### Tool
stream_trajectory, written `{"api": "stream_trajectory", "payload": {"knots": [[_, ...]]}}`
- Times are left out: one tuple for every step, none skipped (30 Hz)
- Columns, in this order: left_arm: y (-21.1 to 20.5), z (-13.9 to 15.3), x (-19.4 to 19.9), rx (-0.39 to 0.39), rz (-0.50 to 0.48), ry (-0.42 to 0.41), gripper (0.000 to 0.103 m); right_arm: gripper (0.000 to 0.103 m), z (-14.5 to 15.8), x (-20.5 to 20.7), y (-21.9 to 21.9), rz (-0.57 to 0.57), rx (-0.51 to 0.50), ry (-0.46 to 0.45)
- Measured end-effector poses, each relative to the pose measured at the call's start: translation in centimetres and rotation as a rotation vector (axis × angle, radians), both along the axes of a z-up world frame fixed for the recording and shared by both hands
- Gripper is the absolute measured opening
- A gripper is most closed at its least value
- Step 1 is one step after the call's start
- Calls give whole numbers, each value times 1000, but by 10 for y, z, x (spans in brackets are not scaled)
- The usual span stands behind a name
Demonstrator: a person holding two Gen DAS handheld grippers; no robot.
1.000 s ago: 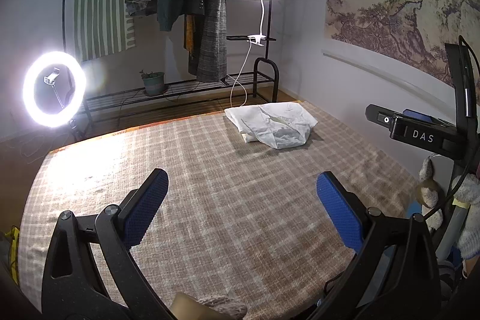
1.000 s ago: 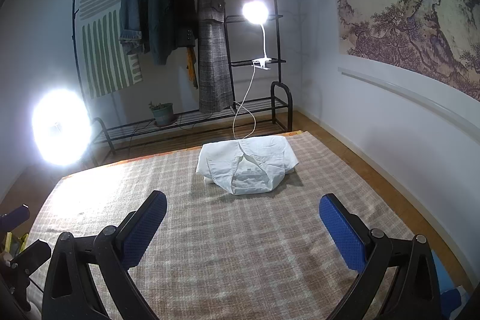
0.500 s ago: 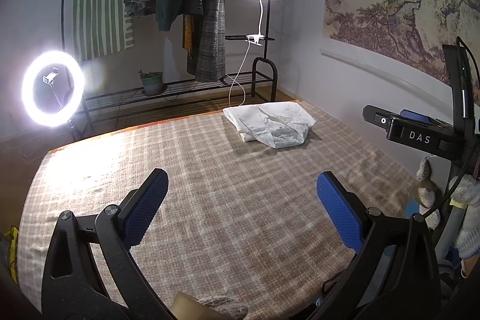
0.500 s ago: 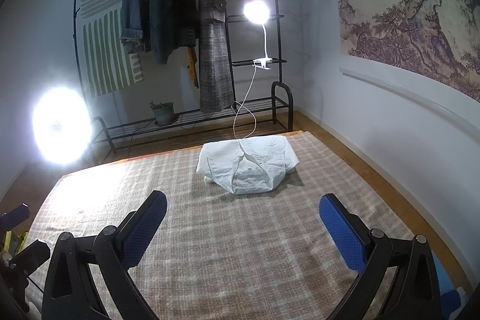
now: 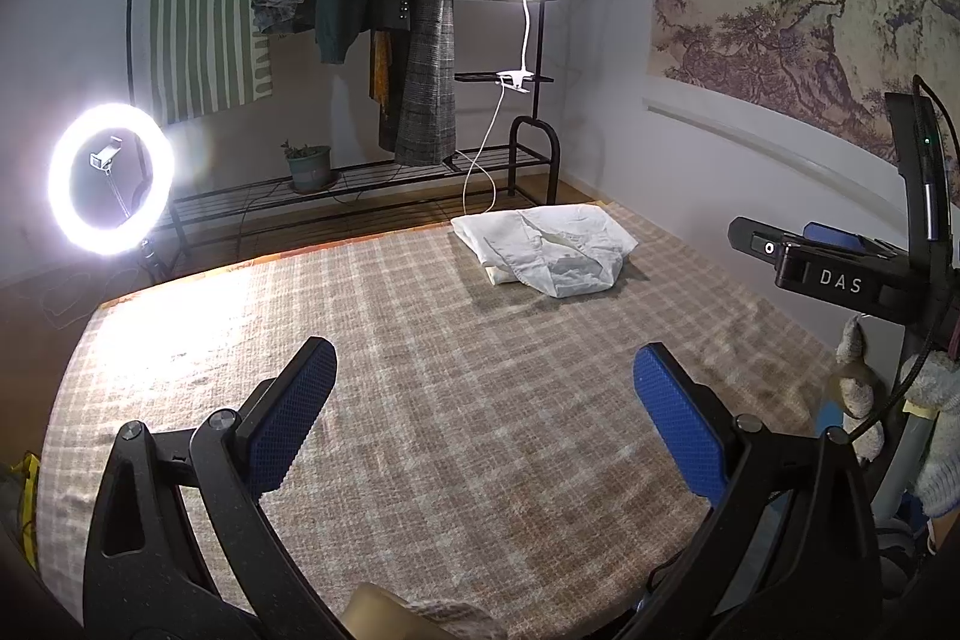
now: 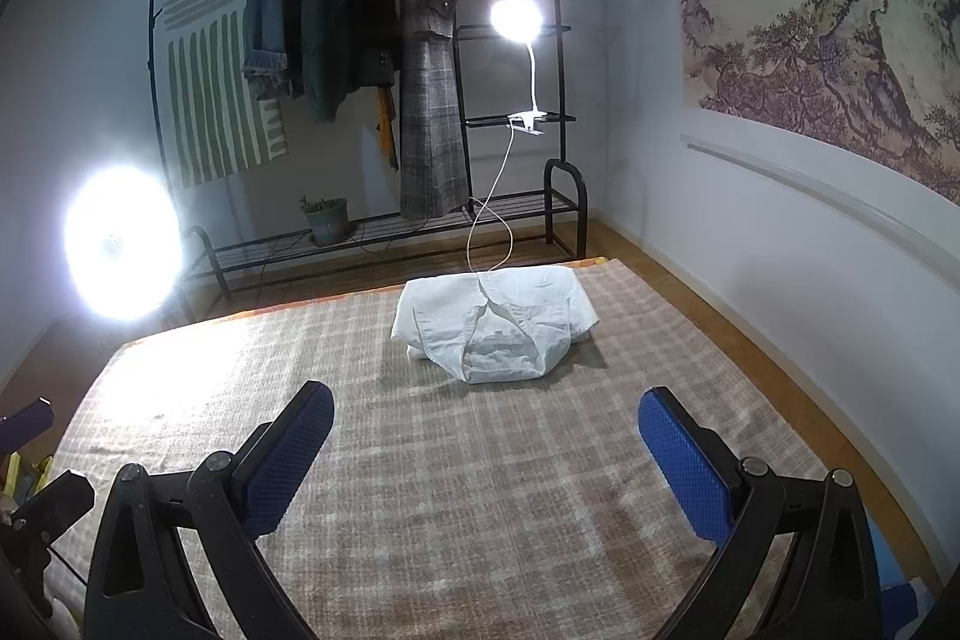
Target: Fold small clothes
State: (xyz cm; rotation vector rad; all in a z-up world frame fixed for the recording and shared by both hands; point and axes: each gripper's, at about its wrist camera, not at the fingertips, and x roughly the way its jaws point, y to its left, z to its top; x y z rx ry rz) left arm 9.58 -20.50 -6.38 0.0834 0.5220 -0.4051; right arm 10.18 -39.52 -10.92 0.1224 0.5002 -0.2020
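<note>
A small white shirt (image 5: 549,247) (image 6: 495,325) lies folded into a compact bundle near the far edge of the plaid-covered table (image 5: 420,340) (image 6: 480,490). My left gripper (image 5: 483,388) hovers open over the near part of the table, well short of the shirt, with nothing between its blue pads. My right gripper (image 6: 486,430) is also open and empty, pointing straight at the shirt from a short distance. The right gripper's body (image 5: 840,274) shows at the right edge of the left wrist view.
A black clothes rack (image 6: 420,70) with hanging coats stands beyond the table. A ring light (image 5: 111,178) glows at the far left and a clip lamp (image 6: 516,19) shines on the rack. A wall (image 6: 780,250) runs along the right side.
Both views have shifted only slightly; the shirt sits a touch higher in the left wrist view. Both grippers stay open and the shirt has not moved on the table.
</note>
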Motion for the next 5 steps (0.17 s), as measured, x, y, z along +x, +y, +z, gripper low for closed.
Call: {"api": "stream_trajectory", "payload": {"knots": [[0,1,1,5,1,-6,101,103,0,1,0,0,-1,1],[0,1,0,8,1,-13,101,103,0,1,-1,1,-2,1],[0,1,-1,7,-1,-18,101,103,0,0,-1,0,-2,0],[0,1,-1,5,-1,-20,101,103,0,0,0,0,-2,0],[1,1,-1,5,-4,-18,101,103,0,0,0,0,-2,1]]}}
